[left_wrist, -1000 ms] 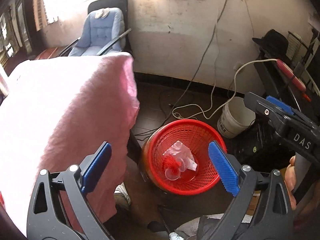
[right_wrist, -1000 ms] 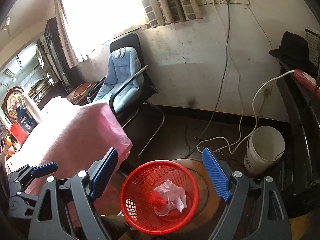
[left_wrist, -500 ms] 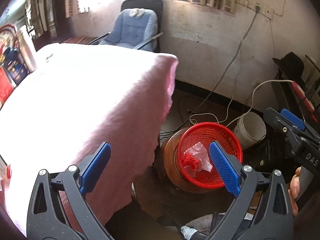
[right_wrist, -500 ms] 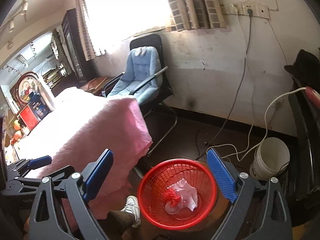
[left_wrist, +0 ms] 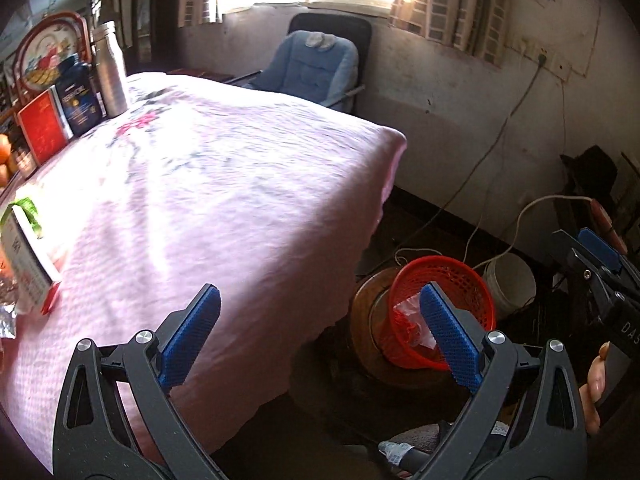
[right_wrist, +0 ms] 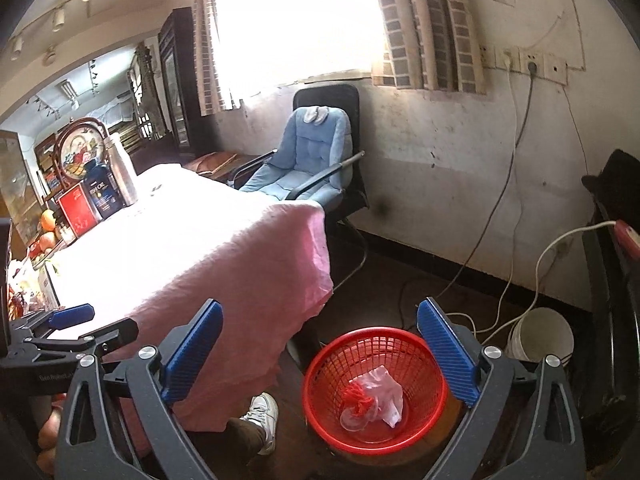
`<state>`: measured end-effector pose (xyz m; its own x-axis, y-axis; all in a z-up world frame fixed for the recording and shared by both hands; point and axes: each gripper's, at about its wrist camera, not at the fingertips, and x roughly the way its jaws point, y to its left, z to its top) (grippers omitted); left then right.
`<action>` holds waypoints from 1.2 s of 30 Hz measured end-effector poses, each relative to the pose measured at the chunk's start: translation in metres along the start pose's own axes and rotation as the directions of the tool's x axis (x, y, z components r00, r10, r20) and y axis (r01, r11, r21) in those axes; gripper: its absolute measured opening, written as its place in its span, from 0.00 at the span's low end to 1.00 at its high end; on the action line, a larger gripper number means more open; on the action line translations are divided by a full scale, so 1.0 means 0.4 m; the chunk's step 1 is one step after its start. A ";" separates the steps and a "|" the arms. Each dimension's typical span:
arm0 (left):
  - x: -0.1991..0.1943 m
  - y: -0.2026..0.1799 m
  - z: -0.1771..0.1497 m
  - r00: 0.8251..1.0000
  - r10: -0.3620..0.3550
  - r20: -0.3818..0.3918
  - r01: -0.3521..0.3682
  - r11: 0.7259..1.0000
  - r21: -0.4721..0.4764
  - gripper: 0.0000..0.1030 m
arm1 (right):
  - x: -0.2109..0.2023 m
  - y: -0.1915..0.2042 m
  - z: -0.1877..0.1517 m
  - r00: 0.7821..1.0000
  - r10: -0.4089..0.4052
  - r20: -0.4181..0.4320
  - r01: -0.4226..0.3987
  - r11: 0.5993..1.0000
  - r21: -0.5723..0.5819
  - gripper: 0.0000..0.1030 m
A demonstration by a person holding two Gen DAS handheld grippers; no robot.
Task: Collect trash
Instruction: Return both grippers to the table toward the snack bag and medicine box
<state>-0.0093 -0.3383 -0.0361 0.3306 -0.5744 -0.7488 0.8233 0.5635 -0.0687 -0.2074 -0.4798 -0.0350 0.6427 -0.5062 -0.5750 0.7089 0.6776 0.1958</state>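
A red mesh basket (right_wrist: 372,347) stands on a round wooden stool (left_wrist: 366,320) on the floor beside the table. Inside it lie crumpled clear plastic (right_wrist: 382,386) and a red tangle (right_wrist: 358,398). My right gripper (right_wrist: 320,305) hovers above and just left of the basket, its jaws opening with nothing between them. My left gripper (left_wrist: 318,292) is open and empty over the corner of the pink-clothed table (left_wrist: 240,200), with the basket (left_wrist: 460,280) behind its right finger. At the table's left edge lie a white box with a green band (left_wrist: 24,252) and a foil wrapper (left_wrist: 6,314).
A red box (left_wrist: 42,128), a dark blue bottle (left_wrist: 78,100) and a silver flask (left_wrist: 110,68) stand at the table's far left. A blue padded chair (right_wrist: 308,160) is by the wall. A white bucket (right_wrist: 540,332) and loose cables are right of the basket. A person's shoe (right_wrist: 262,412) is under the table.
Both views have swung left and risen. The table top now fills the left wrist view and the basket has slid to the lower right. The right jaws have spread a little wider.
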 end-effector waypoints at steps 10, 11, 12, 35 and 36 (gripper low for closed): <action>-0.051 0.082 -0.015 0.999 0.036 0.029 -0.035 0.998 -0.047 0.93 | -0.031 0.078 -0.004 1.000 0.011 0.006 -0.011 0.998 -0.059 0.94; -0.055 0.088 -0.016 0.999 0.044 0.031 -0.043 0.998 -0.047 0.93 | -0.031 0.085 -0.004 1.000 0.013 0.003 -0.013 0.998 -0.064 0.94; -0.061 0.095 -0.018 0.998 0.057 0.034 -0.055 0.997 -0.045 0.93 | -0.029 0.090 -0.004 1.000 0.016 -0.001 -0.016 0.998 -0.069 0.94; -0.250 0.631 -0.034 0.917 0.333 0.218 -0.313 0.942 -0.122 0.93 | 0.056 0.518 -0.013 0.962 0.231 -0.144 -0.262 0.931 -0.253 0.94; -0.261 0.653 -0.040 0.912 0.340 0.231 -0.316 0.939 -0.136 0.93 | 0.062 0.550 -0.011 0.957 0.246 -0.154 -0.279 0.925 -0.257 0.94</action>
<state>0.1638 -0.1217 0.0136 0.6880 -0.4690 -0.5538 0.6057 0.7914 0.0822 -0.0366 -0.3410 -0.0096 0.7447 -0.2356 -0.6244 0.4019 0.9053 0.1378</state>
